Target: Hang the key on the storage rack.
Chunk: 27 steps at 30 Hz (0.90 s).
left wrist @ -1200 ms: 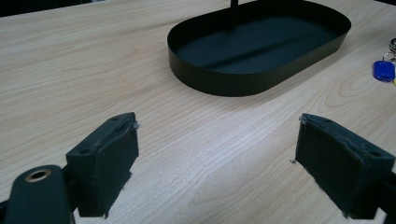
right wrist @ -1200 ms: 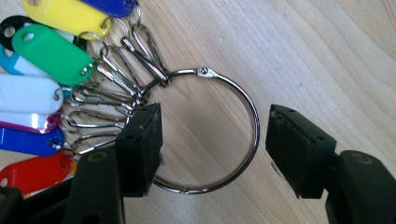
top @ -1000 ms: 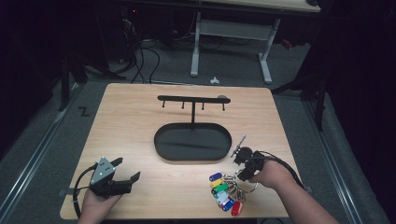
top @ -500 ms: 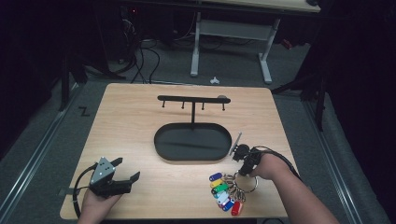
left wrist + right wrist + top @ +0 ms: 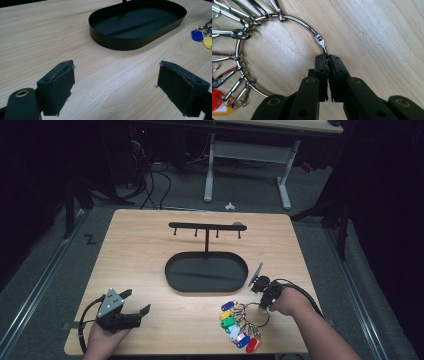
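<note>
**Right gripper pinched on key ring, left idle**

Right hand has shifted a touch left and toward the near edge versus a second ago. Key bunch, stand and left gripper haven't budged.

Right gripper [image 5: 327, 62]: jaws pressed together on the wire of the big key ring [image 5: 294, 20], gripping just past its hinge clasp [image 5: 320, 40]. Ring lies flat on the table [image 5: 150, 250]. From the right gripper view it arcs up and left from the jaw tips, with the key clips strung round the far side.

In the high view the key ring [image 5: 256, 314] sits near the front edge, right of centre. Coloured tags [image 5: 235, 325] fan out to its left, long axes splayed toward the near-left. Right gripper [image 5: 265, 292] is at the ring's far-right rim, hand behind it.

Left gripper [image 5: 131, 314]: jaws spread wide, nothing between them, parked near the front-left corner. From its own view it points at the black oval tray [image 5: 137, 25], blue and yellow tags at the far right.

Key relation: hook stand [image 5: 206, 227] rises from the tray, behind and left of the ring. My read is the lift goes up and away from the person, tags hanging below the pinch. Right hand is on it; left is well apart.
</note>
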### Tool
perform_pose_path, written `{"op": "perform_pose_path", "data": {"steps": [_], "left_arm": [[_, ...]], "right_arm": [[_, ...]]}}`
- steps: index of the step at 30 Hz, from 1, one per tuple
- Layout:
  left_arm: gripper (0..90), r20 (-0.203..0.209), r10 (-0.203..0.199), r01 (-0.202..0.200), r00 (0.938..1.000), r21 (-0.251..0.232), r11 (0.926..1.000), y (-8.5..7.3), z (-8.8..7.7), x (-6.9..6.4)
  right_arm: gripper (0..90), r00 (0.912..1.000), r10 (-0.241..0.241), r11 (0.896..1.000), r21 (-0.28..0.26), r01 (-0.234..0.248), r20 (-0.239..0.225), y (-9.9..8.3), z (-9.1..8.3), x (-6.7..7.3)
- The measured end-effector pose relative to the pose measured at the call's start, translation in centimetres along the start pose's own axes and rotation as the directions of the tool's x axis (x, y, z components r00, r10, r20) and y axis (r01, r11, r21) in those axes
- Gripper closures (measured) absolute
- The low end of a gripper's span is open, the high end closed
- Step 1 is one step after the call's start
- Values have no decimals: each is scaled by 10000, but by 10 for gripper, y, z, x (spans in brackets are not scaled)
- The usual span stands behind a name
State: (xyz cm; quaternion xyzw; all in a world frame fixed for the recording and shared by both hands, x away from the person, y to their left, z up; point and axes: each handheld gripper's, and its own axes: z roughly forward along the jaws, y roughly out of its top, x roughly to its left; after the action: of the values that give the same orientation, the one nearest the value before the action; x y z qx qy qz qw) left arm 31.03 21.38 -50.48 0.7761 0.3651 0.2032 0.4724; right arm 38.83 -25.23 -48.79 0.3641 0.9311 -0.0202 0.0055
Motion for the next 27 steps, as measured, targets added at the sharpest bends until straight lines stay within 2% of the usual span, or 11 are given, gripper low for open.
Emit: {"op": "perform_pose_path", "data": {"steps": [4,5,7,11,16,21,24,26,27], "left_arm": [[148,-10,15,-15,10000,-10,10000,0,0,0],[148,-10,15,-15,10000,-10,10000,0,0,0],[148,-21,-16,16,10000,-30,10000,0,0,0],[148,17,-40,40,10000,-36,10000,0,-1,1],[146,64,-111,112,9999,-173,9998,2,-4,0],[149,62,-3,6,10000,-375,9993,2,-6,-2],[150,36,57,-56,10000,-359,9993,2,-5,-4],[150,23,73,-72,10000,-317,9995,2,-4,-4],[150,21,103,-103,9999,-297,9995,2,-3,-4]], "right_arm": [[753,9999,61,9999,-82,-62,-146,1,0,0],[753,9999,61,9999,-82,-62,-146,1,0,0],[754,9995,-261,9996,-70,260,-172,3,0,-1],[755,9995,-243,9997,22,243,-210,5,0,-1],[811,9999,-34,9997,259,38,-145,8,0,-1],[860,9996,-49,9999,157,53,-267,7,0,0],[868,9993,-353,9993,96,354,-154,7,0,1],[868,9993,-273,9995,129,276,-271,7,0,2],[869,9989,-397,9991,166,401,-237,7,-1,3]]}}
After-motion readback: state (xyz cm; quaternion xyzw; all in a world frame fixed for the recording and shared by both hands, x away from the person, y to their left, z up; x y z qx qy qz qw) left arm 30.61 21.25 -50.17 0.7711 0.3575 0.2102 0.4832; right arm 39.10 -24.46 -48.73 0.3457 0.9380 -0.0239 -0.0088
